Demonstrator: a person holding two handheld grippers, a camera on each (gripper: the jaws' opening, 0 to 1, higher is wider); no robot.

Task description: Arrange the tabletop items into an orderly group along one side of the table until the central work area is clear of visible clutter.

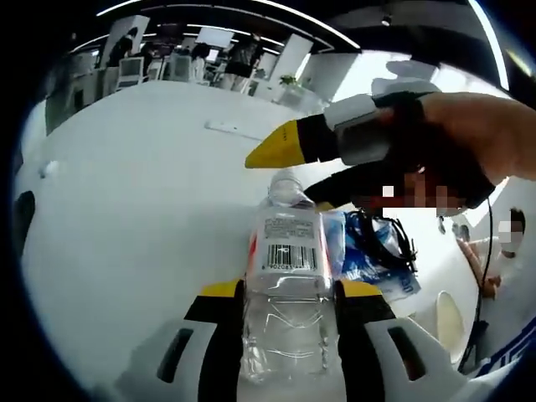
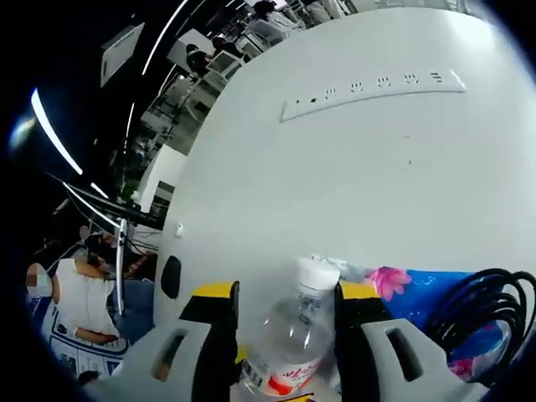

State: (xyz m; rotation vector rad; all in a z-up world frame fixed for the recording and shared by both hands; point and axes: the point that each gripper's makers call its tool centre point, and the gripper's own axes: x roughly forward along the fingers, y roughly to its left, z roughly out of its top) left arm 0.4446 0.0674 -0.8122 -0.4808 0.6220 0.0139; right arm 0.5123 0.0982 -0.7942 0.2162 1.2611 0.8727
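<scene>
While the left gripper [image 1: 285,295] clamps the water bottle [image 1: 285,285], right gripper [image 2: 285,295] straddles its neck, contact unclear; blue packet [image 2: 435,293], black cable [image 2: 486,314] alongside, power strip [image 2: 373,92] beyond.

A: Where's free room?
B: Most of the white table [image 2: 352,184] lies bare; only the power strip [image 2: 373,92] sits toward its far edge.
A: And what blocks?
B: The bottle [image 1: 285,276], the blue packet [image 1: 368,251] beside it, and black cable [image 2: 481,310] coiled on that packet.

Bright ceiling strip lights [image 1: 276,8] overhead; the white table [image 1: 126,209] glares, nearly washed out. Fisheye bends the edges, and the background is soft.
</scene>
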